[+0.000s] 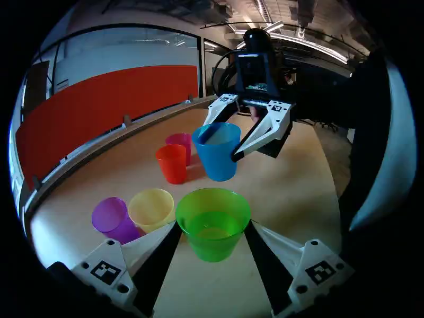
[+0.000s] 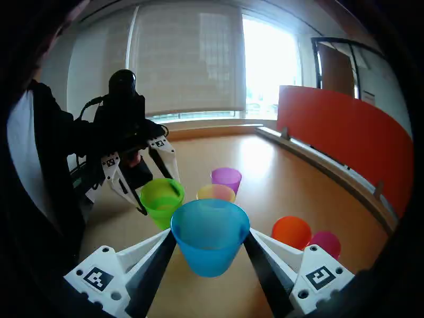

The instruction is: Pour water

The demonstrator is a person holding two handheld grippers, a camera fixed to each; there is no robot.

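My left gripper [image 1: 213, 229] is shut on a green cup [image 1: 213, 222] that holds some water and stays upright above the wooden table [image 1: 286, 191]. Facing it, my right gripper [image 1: 218, 142] is shut on a blue cup [image 1: 217, 151], also upright and lifted. In the right gripper view the blue cup [image 2: 210, 241] sits between my right gripper's [image 2: 210, 233] fingers, and the green cup [image 2: 162, 201] hangs in my left gripper [image 2: 159, 197] just beyond. The two cups are close but apart.
Several other cups stand on the table: orange [image 1: 171, 163], pink [image 1: 179, 144], yellow [image 1: 151, 210] and purple [image 1: 112, 218]. A red partition [image 1: 106, 106] runs along the table's far edge. A person in a dark sleeve [image 2: 47, 153] holds the grippers.
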